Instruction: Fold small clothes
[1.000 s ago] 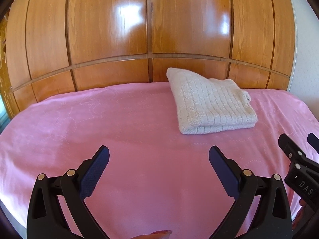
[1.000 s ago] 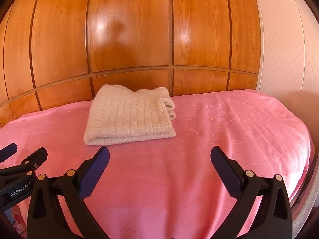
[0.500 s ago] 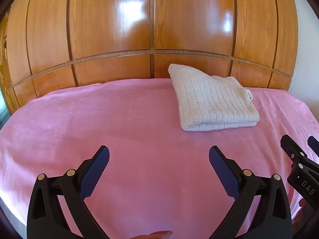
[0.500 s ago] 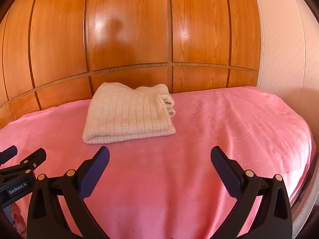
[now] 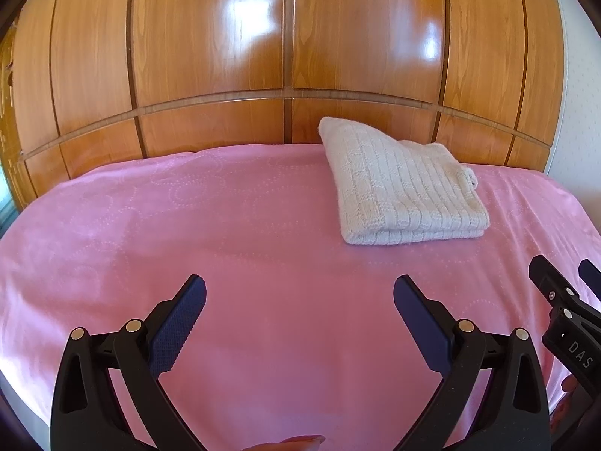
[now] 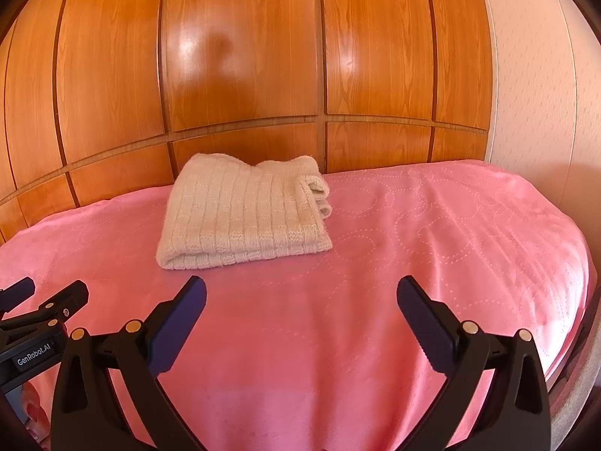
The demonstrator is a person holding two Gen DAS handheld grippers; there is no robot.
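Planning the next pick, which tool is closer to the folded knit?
Roughly equal; cannot tell. The knit lies ahead-right of the open left tool and ahead-left of the open right tool, neither touching.

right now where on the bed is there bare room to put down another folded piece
Bare pink bedspread runs left of the folded knit to the bed's left edge. More lies right of it, toward the wall. The near strip between the knit and both open grippers is free too. Only the knit's spot by the headboard is taken.
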